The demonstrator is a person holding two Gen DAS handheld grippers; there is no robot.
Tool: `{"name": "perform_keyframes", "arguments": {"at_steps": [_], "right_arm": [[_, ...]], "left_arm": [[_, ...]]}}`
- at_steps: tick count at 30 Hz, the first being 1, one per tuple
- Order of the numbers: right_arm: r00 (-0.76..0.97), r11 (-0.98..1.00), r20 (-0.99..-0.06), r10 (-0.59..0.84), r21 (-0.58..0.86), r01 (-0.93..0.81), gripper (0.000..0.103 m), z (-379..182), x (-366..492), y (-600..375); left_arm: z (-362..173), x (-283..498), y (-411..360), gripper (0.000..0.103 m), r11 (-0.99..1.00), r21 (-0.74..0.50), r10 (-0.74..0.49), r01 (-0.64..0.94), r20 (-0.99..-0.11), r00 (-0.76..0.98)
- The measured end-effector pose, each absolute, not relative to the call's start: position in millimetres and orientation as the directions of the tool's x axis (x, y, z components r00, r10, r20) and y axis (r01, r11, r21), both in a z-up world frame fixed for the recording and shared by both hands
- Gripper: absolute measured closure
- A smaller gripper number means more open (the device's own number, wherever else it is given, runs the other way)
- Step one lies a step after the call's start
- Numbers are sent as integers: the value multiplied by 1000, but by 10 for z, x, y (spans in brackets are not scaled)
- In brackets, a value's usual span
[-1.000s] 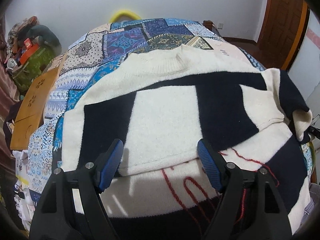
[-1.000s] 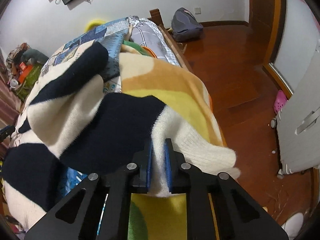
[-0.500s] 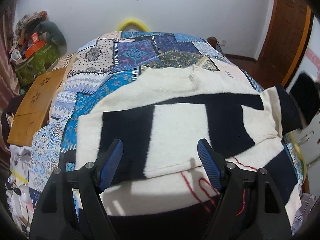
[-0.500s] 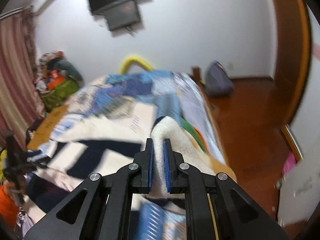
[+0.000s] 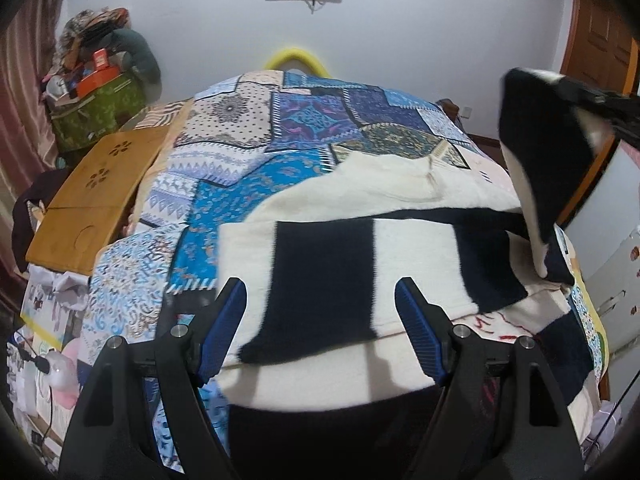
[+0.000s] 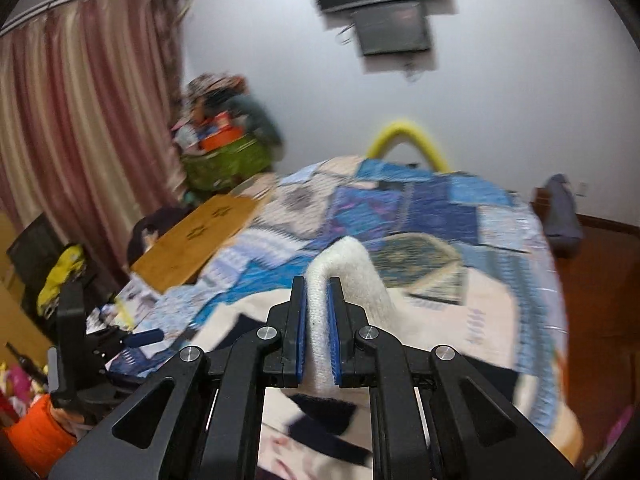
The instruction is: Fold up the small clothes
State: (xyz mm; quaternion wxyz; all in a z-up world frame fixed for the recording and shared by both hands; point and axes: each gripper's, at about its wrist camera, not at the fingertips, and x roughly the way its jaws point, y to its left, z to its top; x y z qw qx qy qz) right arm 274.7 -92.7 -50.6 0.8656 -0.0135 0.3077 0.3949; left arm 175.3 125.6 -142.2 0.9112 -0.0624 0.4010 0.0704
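Observation:
A cream and navy block-patterned sweater (image 5: 400, 248) lies on the patchwork bedspread (image 5: 304, 120), its left sleeve folded across the body. My left gripper (image 5: 322, 336) is open and empty, hovering over the sweater's lower part. My right gripper (image 6: 317, 334) is shut on the cream ribbed cuff (image 6: 344, 264) of the right sleeve. In the left wrist view that sleeve (image 5: 536, 152) hangs lifted at the far right, held above the sweater's right shoulder.
A wooden lap tray (image 5: 96, 192) lies on the bed's left edge. A green bag piled with clutter (image 5: 96, 108) stands by the curtain. A yellow hoop (image 5: 296, 58) sits at the bed's far end. Wooden floor and a grey backpack (image 6: 560, 216) lie right of the bed.
My right gripper has lifted the sleeve cuff up from the bed's right side and swung it left over the sweater. My left gripper has drawn back and risen, still open.

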Motion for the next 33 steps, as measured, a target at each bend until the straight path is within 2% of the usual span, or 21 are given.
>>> {"name": "perform_keyframes", "arguments": {"at_steps": [7,8,9,12,17,20,23,26,30,33], "right_arm": [[341,597,-641,688,231,-768,89,-888,2667,-186],[333,590,-644,689,231,-773,86,-894,2652,-150],[331,588,-645,689,230,-775,77,-870,2632,-131],[361,596,-617,699,224,-771,62,-772,2607,-247],[449,669,-636,627,144,-729,61,-736,2728,-579],[499,723,-674,546,77,-687,55,-859,2801,-911],[520,764,-719,462,24,-645,54,-1073,2867,-1218],[507,789,-765,396,2,-614,51,-1356,2907,-1472],[459,809,-813,359,26,-587,51,-1718,2967,-1691],[404,811,-843,355,63,-582,50,-2002,2973,-1751]], "left_arm": [[-1494,1675,1477,27,973,-85,77,-215,-757,649],[-1522,1683,1497,27,971,-88,78,-222,-763,642],[-1544,1685,1506,27,970,-91,77,-225,-766,638],[-1612,1725,1490,27,970,-104,58,-221,-780,623],[-1667,1877,1355,27,971,-138,9,-195,-795,606],[-1667,2009,1175,27,978,-142,-20,-155,-796,606],[-1706,2158,912,25,991,-76,1,-106,-810,587],[-1832,2310,653,16,998,19,50,-61,-828,559],[-1987,2451,412,16,989,143,136,-31,-827,546],[-1986,2566,353,16,982,186,177,-42,-815,552]]}}
